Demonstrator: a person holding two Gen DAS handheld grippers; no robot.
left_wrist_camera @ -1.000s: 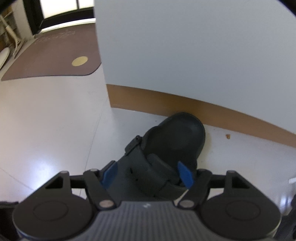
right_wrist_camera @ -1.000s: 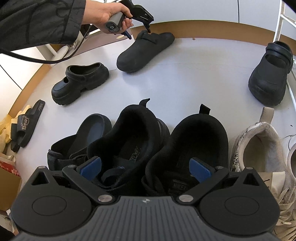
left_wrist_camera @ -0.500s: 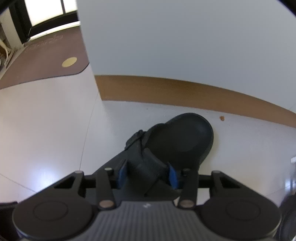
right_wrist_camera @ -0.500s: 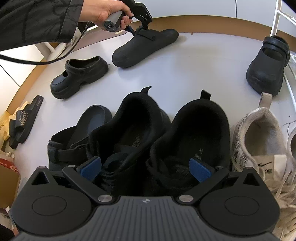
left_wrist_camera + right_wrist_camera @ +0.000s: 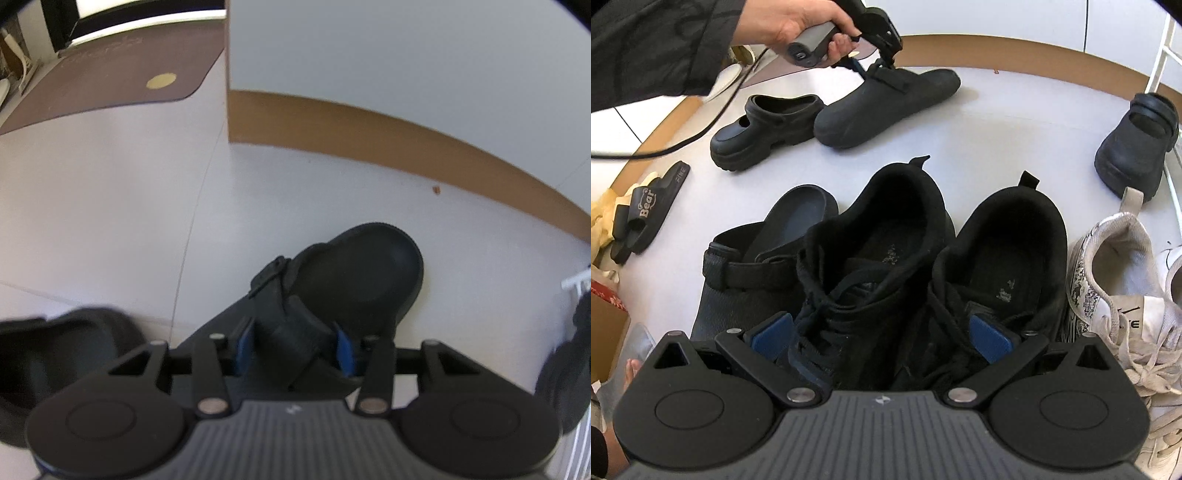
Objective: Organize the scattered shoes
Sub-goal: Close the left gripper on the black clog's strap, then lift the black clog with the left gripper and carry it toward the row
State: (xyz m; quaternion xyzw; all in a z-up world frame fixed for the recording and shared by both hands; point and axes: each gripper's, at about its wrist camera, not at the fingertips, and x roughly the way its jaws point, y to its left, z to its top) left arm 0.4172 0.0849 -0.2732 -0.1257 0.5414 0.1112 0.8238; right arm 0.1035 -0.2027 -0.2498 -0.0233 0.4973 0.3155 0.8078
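Since a second ago: left gripper has closed on the strap of the dark clog and shifted it away from the brown skirting, nearer the chunky clog; the clog's closed toe now tilts toward the near row.

Near row, right-wrist view:
- Right gripper: blue pads spread wide, hovering over the black sneaker pair; no pad seen pressing on either shoe, so it is released.
- Grey clog: strap across the instep, touching the left sneaker's side.
- White sneaker: just right of the pair, laces loose.

Middle ground:
- Slide sandal: at the left edge, printed "Bear".
- Chunky clog: left of centre, on the pale floor.
- Second chunky clog: well apart, at the right, beside a white rack.

Far:
- Dark clog: heel end raised in the left gripper, which a hand in a dark sleeve holds by its grip; toe low toward the floor.
- Brown mat: with a yellow disc, beyond the wall corner.
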